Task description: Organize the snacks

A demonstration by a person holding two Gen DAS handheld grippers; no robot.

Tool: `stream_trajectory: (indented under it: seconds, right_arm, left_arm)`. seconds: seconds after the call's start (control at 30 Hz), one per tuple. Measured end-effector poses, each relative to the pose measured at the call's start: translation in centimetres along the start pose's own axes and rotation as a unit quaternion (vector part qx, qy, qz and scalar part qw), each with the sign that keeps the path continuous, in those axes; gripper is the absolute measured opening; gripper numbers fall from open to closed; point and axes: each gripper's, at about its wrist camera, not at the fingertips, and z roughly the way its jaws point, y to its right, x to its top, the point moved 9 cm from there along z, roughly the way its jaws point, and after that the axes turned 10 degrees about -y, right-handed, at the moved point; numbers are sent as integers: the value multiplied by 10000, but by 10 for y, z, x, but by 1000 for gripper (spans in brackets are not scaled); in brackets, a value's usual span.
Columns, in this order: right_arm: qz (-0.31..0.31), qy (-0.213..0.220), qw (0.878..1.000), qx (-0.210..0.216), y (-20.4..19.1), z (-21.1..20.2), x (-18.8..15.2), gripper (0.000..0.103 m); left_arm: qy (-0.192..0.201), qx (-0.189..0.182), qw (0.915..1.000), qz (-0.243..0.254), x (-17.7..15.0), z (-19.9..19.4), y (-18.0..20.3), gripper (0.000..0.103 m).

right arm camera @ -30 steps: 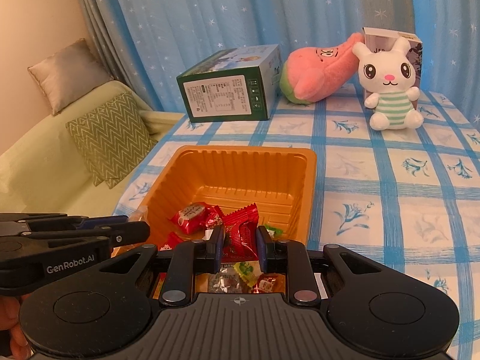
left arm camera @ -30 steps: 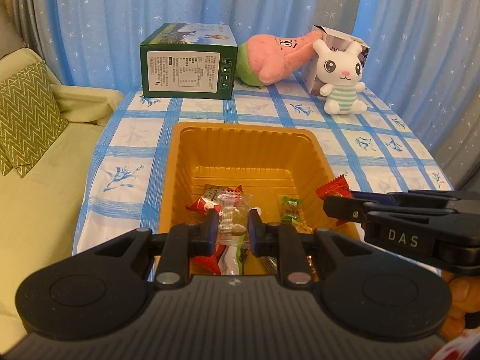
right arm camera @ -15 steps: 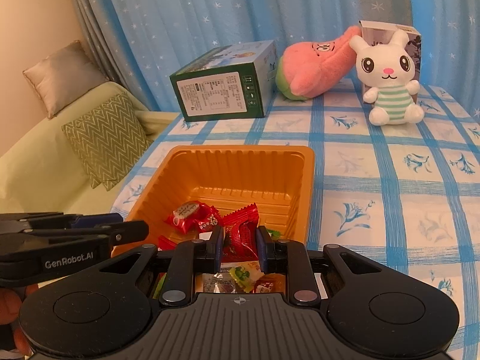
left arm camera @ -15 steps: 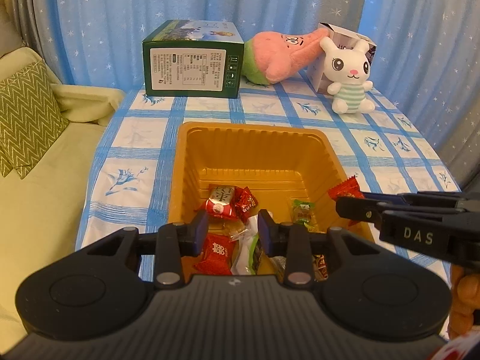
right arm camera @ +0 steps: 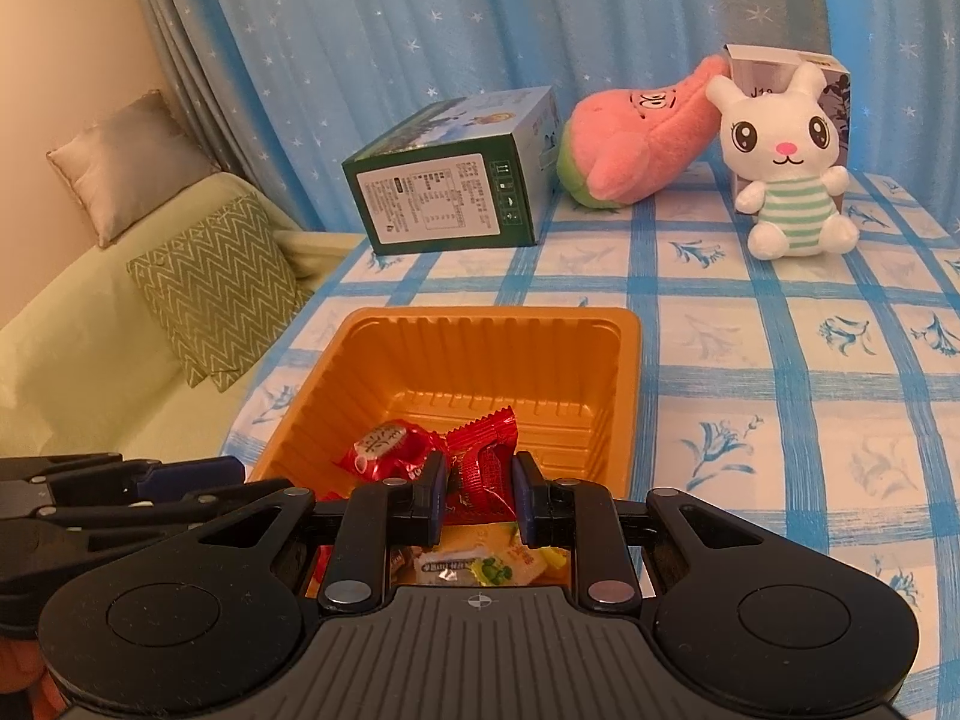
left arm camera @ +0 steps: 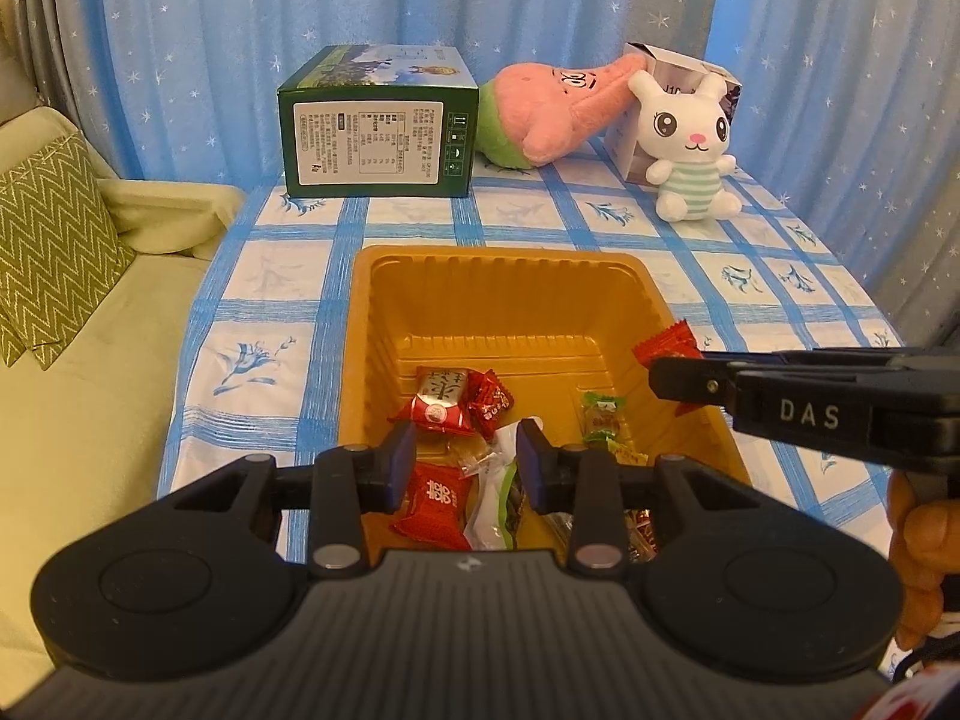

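Left tongs (left arm camera: pixel 462 468): parted, empty, above orange tray (left arm camera: pixel 504 258), lower centre. Right tongs (right arm camera: pixel 478 501): clamped on red candy (right arm camera: pixel 480 468). Light, crinkly, slippery; best gripped mid-wrapper.

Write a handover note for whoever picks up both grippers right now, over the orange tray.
Left gripper: open, nothing between its pads, over the orange tray.
Right gripper: shut on a red candy above the tray.
Done: several wrapped candies already lie at the tray's near end.
Left: drop the red candy in. No loose snacks show on the tablecloth; check out of view.
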Motion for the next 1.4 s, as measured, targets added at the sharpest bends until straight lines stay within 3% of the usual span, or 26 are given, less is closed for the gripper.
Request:
stream_trajectory:
  seconds: [0.3,0.4,0.43,0.47,0.53,0.93,1.13,1.4]
  right_arm:
    - [54,65,9999,145,-5,5,14,23]
    - [89,112,9995,293,-6,7,19,24]
    - [153,108,9994,283,-3,7,20,33]
    - [246,141,9992,289,0,6,21,51]
    - [405,290,9981,359,6,-1,22,64]
    - [802,92,9967,44,44,-39,-23,64]
    - [769,-88,9970,-71,35,-60,-48,65]
    - [487,-125,9983,-291,16,-96,-76,73]
  left_arm:
    - [27,26,10000,-66,2,-3,-8,35]
    - [39,77,10000,-49,-1,-5,-11,46]
    - [49,90,9999,-44,-2,-5,-12,51]
    - [59,104,9999,-40,-3,-6,-12,56]
    - [71,116,9999,-44,-6,-8,-12,62]
    - [123,121,9990,-410,-34,-30,-12,95]
    - [87,178,9984,-521,-48,-49,-3,103]
    - [293,189,9978,-558,-64,-86,14,103]
